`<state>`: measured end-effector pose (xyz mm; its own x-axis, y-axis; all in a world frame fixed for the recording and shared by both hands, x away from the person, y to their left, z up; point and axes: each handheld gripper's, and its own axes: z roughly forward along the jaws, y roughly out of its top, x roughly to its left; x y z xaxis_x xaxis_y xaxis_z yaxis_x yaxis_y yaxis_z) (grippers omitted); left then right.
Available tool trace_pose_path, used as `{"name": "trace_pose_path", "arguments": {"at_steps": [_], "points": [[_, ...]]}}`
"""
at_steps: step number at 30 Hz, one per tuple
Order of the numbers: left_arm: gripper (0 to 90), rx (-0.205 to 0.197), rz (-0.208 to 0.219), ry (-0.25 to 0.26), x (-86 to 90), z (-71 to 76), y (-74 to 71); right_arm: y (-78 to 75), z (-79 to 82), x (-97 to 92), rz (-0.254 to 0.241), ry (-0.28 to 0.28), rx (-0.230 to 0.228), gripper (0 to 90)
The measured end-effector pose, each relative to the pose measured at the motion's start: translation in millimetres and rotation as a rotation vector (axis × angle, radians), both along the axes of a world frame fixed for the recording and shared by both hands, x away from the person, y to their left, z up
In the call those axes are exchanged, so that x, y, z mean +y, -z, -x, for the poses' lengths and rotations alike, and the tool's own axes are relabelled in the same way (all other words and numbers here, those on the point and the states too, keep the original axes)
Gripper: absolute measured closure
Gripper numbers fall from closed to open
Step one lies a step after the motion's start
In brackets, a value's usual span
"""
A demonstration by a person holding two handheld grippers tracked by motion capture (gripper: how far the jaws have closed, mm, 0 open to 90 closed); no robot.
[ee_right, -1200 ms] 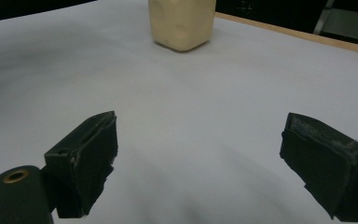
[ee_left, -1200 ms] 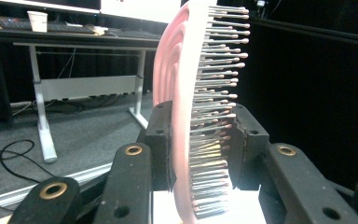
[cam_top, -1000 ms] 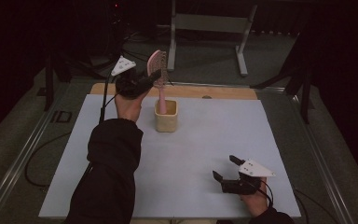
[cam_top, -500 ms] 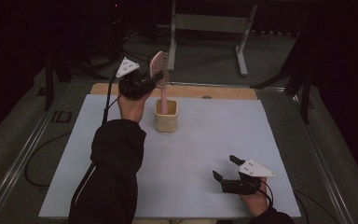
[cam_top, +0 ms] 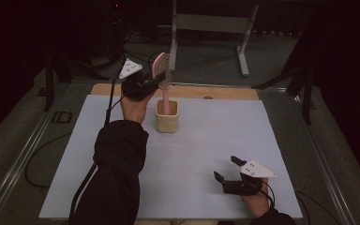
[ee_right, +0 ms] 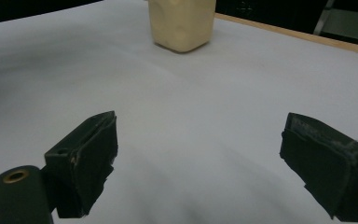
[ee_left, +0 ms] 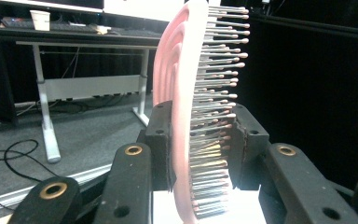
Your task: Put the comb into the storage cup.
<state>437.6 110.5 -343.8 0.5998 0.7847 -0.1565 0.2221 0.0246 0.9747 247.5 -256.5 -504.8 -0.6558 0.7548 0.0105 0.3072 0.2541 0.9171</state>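
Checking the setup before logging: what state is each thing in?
Brush: upright, handle down in the cup, head gripped.
Cup: upright on the table, holding the brush handle.
Left gripper: jaws shut on the brush.
Right gripper: jaws open, holding nothing, low over the table.

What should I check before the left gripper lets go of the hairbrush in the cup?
1. Grip: left gripper shut on the head of the hairbrush, one jaw on its back, the other on the bristles. Ok.
2. Handle in the cup: high view shows the handle going down into the opening. Ok.
3. Handle resting on the cup's bottom: hidden by the wall. Cannot tell.
4. Brush near upright: leans slightly. Ok.
5. Cup upright on the white table: ok.
6. Right gripper open, empty, well away from the cup. Ok.
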Motion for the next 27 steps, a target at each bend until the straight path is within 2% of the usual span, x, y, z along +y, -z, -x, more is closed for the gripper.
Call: {"name": "trace_pose_path", "arguments": {"at_steps": [27], "points": [[66.5, 0.014, 0.017, 0.008, -9.4, -2.4, 9.5, 0.3, -0.3, 0.4, -0.001, -0.003, -0.001, 11.2]]}}
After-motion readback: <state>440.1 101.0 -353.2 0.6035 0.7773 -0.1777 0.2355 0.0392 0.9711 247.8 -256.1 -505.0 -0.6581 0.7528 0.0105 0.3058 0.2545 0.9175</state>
